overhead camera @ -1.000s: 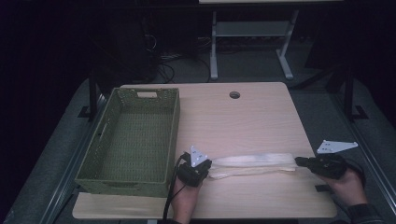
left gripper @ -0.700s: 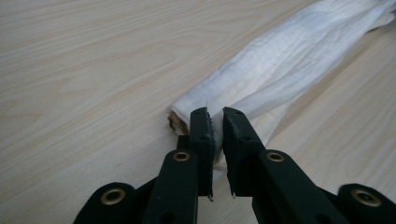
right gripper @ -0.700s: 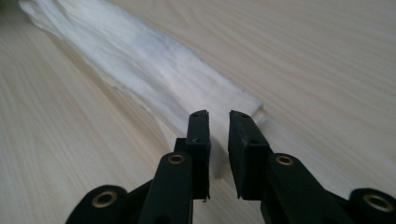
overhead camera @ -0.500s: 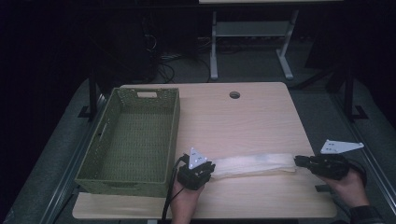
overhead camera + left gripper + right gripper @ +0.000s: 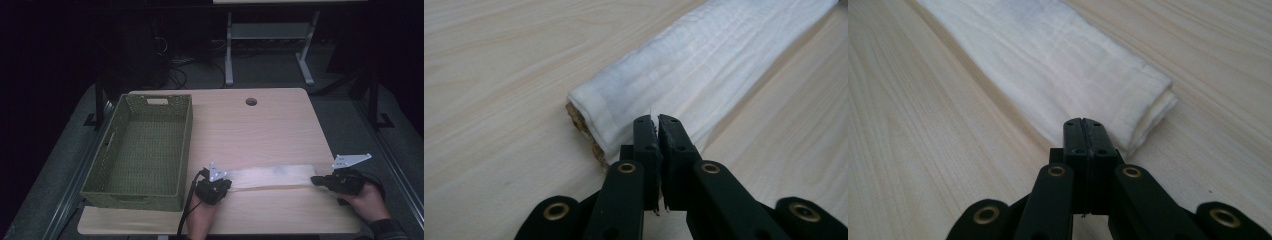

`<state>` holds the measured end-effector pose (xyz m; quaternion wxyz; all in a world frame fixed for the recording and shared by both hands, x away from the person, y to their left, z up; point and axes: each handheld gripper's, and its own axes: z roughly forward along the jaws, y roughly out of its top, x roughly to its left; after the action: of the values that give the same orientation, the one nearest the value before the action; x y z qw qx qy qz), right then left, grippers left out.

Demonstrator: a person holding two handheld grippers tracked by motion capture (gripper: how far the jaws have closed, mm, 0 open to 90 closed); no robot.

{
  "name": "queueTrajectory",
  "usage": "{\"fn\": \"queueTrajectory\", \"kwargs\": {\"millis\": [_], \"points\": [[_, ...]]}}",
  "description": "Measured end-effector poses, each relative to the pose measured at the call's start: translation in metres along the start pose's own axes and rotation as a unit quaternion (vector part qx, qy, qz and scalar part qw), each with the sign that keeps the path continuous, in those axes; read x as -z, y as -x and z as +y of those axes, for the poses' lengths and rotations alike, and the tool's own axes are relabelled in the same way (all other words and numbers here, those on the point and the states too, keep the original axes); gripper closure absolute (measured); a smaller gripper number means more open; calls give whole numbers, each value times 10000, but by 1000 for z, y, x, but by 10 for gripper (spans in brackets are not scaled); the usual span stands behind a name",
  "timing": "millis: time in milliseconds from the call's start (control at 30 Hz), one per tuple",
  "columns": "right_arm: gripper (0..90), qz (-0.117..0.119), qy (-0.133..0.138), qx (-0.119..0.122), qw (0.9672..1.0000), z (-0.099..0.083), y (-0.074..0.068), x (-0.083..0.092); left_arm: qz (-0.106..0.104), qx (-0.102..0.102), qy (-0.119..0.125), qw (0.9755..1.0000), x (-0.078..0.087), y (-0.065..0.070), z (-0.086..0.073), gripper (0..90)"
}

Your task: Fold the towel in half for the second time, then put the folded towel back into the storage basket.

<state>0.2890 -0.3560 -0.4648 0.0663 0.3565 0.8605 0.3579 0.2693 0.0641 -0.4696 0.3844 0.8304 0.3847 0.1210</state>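
A long white folded cloth (image 5: 272,176) lies flat across the front of the wooden table (image 5: 250,135). My left gripper (image 5: 230,183) is at its left end and my right gripper (image 5: 314,180) at its right end, each in a hand. In the left gripper view, the left gripper (image 5: 656,120) stands shut at the near edge of the cloth (image 5: 704,65), a sliver of white between its pads. In the right gripper view, the right gripper (image 5: 1087,122) is shut tight on the near edge of the cloth (image 5: 1058,55). Both pairs of jaws have just been closing.
A green woven basket (image 5: 187,145) stands empty on the left half of the table, its near corner close to my left hand. A round cable hole (image 5: 251,101) sits near the far edge. Bare wood stretches between the cloth and the far edge.
The cloth lies wider and flatter than a second ago. My left gripper has shifted a little and sunk to the table. The right hand has kept its place.
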Motion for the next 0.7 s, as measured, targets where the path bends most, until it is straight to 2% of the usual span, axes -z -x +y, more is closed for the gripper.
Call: {"fn": "queueTrajectory", "kwargs": {"millis": [167, 267, 333, 367, 433, 467, 533, 600, 700], "points": [[894, -35, -43, -28, 10000, 1, -2, 0, -63, -77, -112, 9999, -1, -1, 4, 847], [893, -39, -50, -39, 10000, 2, -3, -1, -157, -146, -217, 9995, -1, 0, 11, 745], [893, -45, -59, -46, 10000, 2, -3, -1, -359, -176, -268, 9988, -1, -2, 18, 663], [893, -47, -57, -47, 10000, 2, -3, -1, -393, -181, -266, 9987, -1, -2, 20, 630], [893, -52, -58, -52, 10000, 2, -3, -1, -414, -300, -308, 9982, -1, -4, 25, 563], [893, -56, -57, -42, 10000, 2, -3, -1, -494, -332, -283, 9978, -1, -5, 26, 534], [893, -97, -93, -76, 9999, 3, -4, -1, -576, -282, -306, 9975, -2, -7, 28, 479], [893, -141, -86, -27, 9999, 4, -3, -2, -666, -300, -324, 9968, -2, -9, 28, 453], [894, -242, -138, -115, 9995, 9, -3, -5, -683, -373, -356, 9963, 0, -11, 29, 434]]}}
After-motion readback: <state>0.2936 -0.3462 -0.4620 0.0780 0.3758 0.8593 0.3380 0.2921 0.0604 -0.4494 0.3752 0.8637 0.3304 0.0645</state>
